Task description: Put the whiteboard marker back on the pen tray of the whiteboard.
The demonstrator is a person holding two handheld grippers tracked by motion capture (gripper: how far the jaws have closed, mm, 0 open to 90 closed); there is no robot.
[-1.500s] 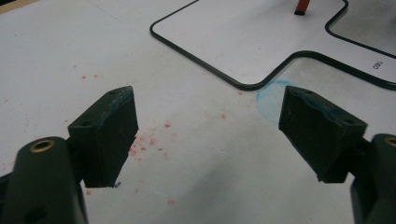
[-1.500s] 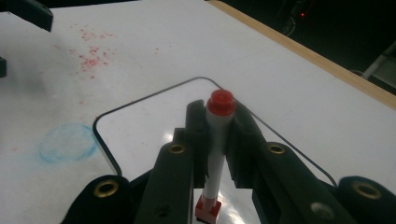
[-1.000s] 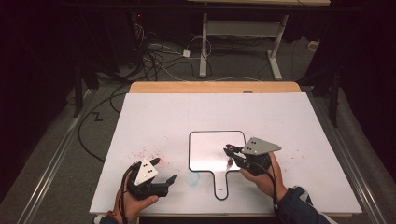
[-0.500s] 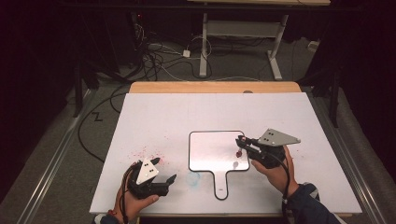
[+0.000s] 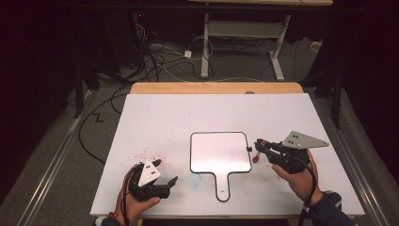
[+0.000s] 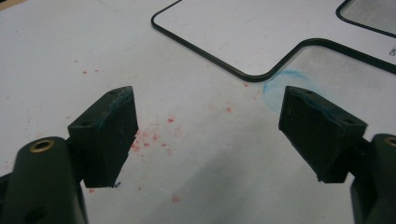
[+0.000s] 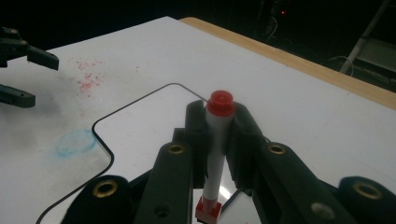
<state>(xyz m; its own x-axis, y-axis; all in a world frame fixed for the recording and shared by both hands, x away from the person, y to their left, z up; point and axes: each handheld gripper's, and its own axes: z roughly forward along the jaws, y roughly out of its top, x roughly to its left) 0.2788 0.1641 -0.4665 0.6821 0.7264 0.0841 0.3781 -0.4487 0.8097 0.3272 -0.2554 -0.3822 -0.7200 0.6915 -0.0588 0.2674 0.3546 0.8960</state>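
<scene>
A small whiteboard paddle with a black rim lies flat mid-table, its handle pointing toward the near edge. My right gripper hovers just off the board's right edge, shut on a white marker with a red cap. In the right gripper view the marker stands upright between the pads, red cap on top, over the board's corner. My left gripper rests at the near left, open and holding nothing. In the left gripper view its pads stand wide apart above the table, the board's corner ahead.
The white tabletop carries red specks and a blue smudge left of the handle. A wooden strip runs along the far edge. Cables and table legs lie on the floor beyond.
My right gripper has moved to the right and risen, off the board's surface to its right edge, still holding the marker. The left gripper has stayed put.
</scene>
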